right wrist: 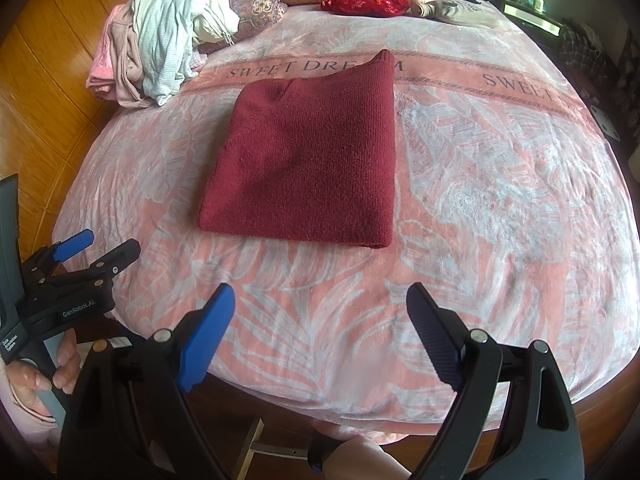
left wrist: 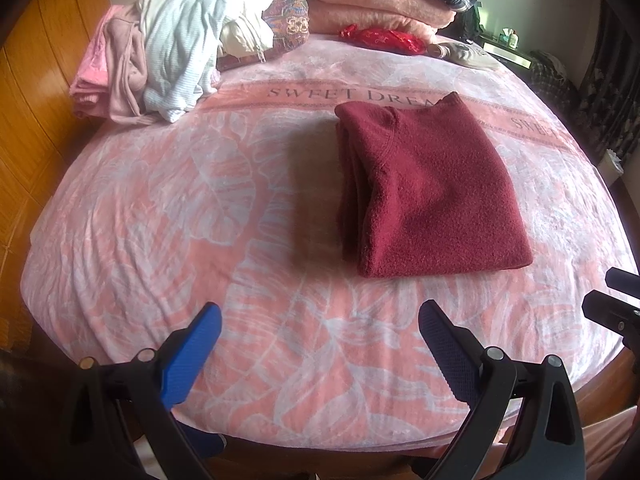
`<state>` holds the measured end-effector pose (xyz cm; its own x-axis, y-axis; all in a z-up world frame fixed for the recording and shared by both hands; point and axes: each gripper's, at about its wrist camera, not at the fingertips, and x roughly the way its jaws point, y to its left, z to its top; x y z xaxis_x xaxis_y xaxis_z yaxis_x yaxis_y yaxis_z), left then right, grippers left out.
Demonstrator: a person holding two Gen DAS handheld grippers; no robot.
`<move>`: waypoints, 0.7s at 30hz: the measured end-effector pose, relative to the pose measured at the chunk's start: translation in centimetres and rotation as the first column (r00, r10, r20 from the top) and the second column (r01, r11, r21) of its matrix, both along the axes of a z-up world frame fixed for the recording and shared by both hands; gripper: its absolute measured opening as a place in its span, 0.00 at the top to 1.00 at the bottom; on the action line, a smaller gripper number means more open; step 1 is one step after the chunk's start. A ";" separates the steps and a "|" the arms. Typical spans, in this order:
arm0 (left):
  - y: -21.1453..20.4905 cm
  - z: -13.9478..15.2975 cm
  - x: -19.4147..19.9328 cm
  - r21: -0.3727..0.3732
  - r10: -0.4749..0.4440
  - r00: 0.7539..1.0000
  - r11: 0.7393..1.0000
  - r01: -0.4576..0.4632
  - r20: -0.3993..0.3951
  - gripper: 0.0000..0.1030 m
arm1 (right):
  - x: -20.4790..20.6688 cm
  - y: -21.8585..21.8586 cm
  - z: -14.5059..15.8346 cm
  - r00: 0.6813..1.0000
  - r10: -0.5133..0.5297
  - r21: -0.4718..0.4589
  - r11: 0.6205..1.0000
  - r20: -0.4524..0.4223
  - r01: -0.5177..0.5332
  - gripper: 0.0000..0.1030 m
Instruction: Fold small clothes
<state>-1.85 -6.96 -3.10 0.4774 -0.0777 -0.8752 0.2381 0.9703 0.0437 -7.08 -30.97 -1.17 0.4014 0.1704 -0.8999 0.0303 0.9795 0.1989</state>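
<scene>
The dark red knitted sweater (left wrist: 430, 188) lies folded into a rough rectangle on the pink-and-white leaf-patterned blanket (left wrist: 160, 216), its far edge overlapping the printed "SWEET DREAM" band.

Left wrist view: stacked fold layers show along the sweater's left edge, with a shadow on the blanket beside it. The right wrist view does not show those layers; there the sweater (right wrist: 308, 160) presents a rounded fold along its right side and one far corner standing up in a point.

Left gripper (left wrist: 320, 336): jaws spread wide, nothing between them, hovering over the near edge of the blanket, well short of the sweater. Right gripper (right wrist: 320, 320): jaws likewise spread and empty, also near the blanket's front edge. Only the right wrist view shows the left gripper from outside (right wrist: 80, 268), at the left margin, with the hand (right wrist: 36, 376) on its handle.

Open blanket surrounds the sweater on all sides. A heap of pale pink, white and light blue clothes (left wrist: 160, 56) sits at the far left corner, well apart; folded pink blankets (left wrist: 372, 0) lie along the far edge.
</scene>
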 end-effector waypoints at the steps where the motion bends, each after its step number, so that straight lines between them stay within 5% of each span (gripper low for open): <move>1: 0.0 0.0 0.0 0.001 0.000 1.000 1.000 0.000 0.001 0.04 | 0.0 0.0 0.0 1.000 0.000 -0.001 1.000 -0.001 0.000 0.15; 21: -0.1 -0.1 0.0 0.003 0.000 1.000 1.000 0.000 0.001 0.04 | 0.0 0.0 -0.1 1.000 0.001 -0.002 1.000 -0.002 -0.001 0.15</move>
